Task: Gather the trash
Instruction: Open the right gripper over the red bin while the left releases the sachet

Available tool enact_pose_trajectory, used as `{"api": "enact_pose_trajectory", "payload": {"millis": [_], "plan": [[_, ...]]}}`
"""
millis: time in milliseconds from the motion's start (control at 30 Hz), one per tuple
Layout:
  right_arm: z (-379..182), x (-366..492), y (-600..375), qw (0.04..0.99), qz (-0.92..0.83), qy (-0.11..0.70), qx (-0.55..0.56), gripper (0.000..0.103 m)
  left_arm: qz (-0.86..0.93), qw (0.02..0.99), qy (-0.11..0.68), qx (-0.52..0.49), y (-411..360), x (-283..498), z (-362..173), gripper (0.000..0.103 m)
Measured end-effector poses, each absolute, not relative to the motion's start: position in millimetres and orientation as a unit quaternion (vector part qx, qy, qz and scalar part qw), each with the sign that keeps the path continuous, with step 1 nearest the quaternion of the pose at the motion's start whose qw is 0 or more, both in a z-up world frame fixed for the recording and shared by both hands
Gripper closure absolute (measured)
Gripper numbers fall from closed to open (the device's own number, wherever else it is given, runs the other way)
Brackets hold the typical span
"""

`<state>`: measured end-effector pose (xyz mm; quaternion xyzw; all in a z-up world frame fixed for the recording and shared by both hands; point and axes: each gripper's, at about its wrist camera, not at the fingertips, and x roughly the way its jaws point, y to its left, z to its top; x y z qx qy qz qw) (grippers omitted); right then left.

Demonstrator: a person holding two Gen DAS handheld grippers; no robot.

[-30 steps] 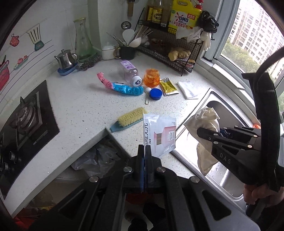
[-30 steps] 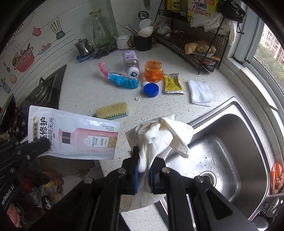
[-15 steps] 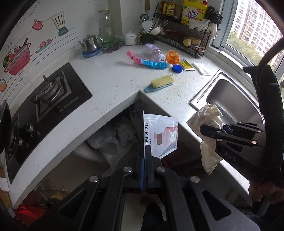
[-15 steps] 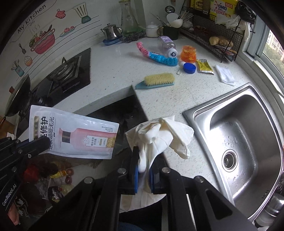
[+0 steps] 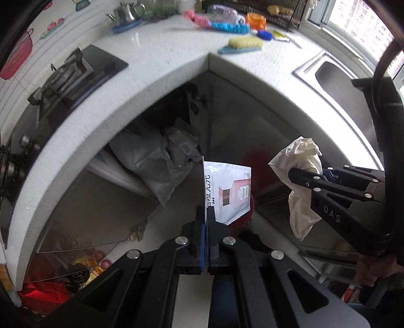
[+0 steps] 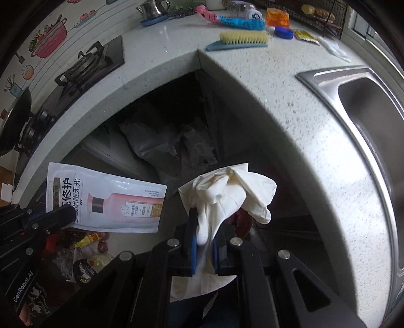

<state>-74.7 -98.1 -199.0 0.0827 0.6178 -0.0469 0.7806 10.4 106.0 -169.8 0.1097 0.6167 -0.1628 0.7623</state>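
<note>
While the white refill pouch [image 6: 106, 201] with its pink bottle print hangs by one edge from the left gripper [image 5: 205, 219], whose jaws are pressed tight on it, the crumpled cream rubber glove [image 6: 227, 199] is pinched in the closed jaws of the right gripper [image 6: 204, 242], its loose folds spilling above and below the pads. Both pieces of trash are held in the air in front of the countertop's inner corner, side by side and apart from each other, with the pouch on the left. Both grippers point steeply down over the floor. Behind and below them, under the speckled white countertop [image 6: 265, 83], an open cabinet bay holds grey plastic bags [image 5: 156, 161] (rumpled, contents not readable). A red object [image 6: 242, 219] shows just beyond the glove; what it is I cannot tell. On the floor to the left lies a clutter of colourful packaging [image 6: 88, 247]. Up on the counter sit a yellow-bristled scrub brush [image 6: 242, 40], a blue lid [image 6: 284, 32], an orange container [image 6: 277, 17] and a small steel teapot [image 6: 152, 8]. The gas hob [image 6: 85, 65] is at left, the steel sink [image 6: 366, 106] at right.
</note>
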Motion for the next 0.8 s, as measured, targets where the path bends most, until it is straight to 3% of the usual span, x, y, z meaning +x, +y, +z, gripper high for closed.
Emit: {"api": "enact_pose_trajectory", "payload": {"millis": [567,800], "plan": [[-400.0,-93.6,-156.9,0.747,-0.141,0.641,0.109,0.094,-0.211,0.700,0.671,0.120,75.1,11.3,-411.6,0.103],[-448.3,-99.8,-163.1,0.735,-0.151,0.650,0.118,0.094,-0.228,0.679,0.684,0.139,54.1,7.9,-487.0,0.103]]}}
